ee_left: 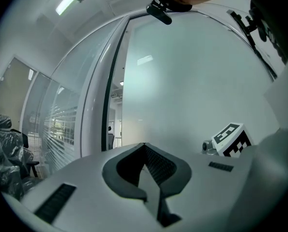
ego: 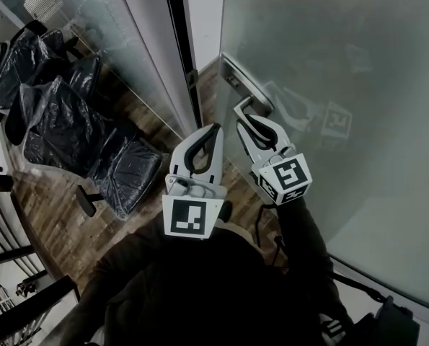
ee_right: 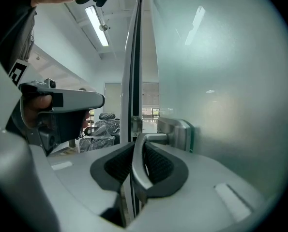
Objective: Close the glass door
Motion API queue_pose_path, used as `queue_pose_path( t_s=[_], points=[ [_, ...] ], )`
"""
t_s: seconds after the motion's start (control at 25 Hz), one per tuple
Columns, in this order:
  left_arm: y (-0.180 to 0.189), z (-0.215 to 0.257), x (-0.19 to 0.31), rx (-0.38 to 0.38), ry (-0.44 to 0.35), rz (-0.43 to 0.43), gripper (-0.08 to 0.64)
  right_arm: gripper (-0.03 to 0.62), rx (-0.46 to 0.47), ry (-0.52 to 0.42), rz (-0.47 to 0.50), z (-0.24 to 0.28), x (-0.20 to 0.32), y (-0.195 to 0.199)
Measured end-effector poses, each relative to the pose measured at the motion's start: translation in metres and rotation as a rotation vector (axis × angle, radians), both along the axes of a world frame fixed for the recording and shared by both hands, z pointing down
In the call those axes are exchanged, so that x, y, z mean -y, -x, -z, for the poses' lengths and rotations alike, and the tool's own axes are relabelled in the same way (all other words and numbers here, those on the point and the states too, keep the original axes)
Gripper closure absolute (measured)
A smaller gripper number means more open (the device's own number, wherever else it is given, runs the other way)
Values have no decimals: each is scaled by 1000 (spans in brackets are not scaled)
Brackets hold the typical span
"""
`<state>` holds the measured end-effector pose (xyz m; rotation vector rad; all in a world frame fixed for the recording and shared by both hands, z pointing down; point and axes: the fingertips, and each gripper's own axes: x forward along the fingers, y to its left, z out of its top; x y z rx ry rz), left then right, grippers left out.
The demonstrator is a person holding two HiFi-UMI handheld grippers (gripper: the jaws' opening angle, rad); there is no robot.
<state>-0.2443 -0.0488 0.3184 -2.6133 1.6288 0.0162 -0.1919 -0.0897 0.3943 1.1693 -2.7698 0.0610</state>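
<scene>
The frosted glass door (ego: 344, 85) fills the right of the head view, its edge a narrow gap away from the dark frame (ego: 177, 42). A metal lever handle (ego: 244, 91) sits on the door's edge. My right gripper (ego: 246, 120) is shut on the lever (ee_right: 135, 164), which runs between the pads to its mounting plate (ee_right: 176, 132). My left gripper (ego: 211, 130) hangs beside it, just left of the door's edge, shut with nothing between its pads (ee_left: 156, 164). It faces the frosted glass door (ee_left: 192, 91).
Several office chairs wrapped in black plastic (ego: 70, 114) stand on the wooden floor (ego: 55, 193) at the left, behind a glass partition (ego: 138, 49). The person's dark sleeves fill the bottom of the head view.
</scene>
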Motion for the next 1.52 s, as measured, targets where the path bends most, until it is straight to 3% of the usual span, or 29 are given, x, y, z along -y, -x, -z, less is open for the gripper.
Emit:
queue_pose_path(
  t_s=[0.76,1.52],
  points=[
    [31,5,-6,27,-13,57,563,529,1,14,91,-7,-15,39],
    [32,4,-15,37,-6,65,563,531,-6,25,100,-8,-22,41]
  ],
)
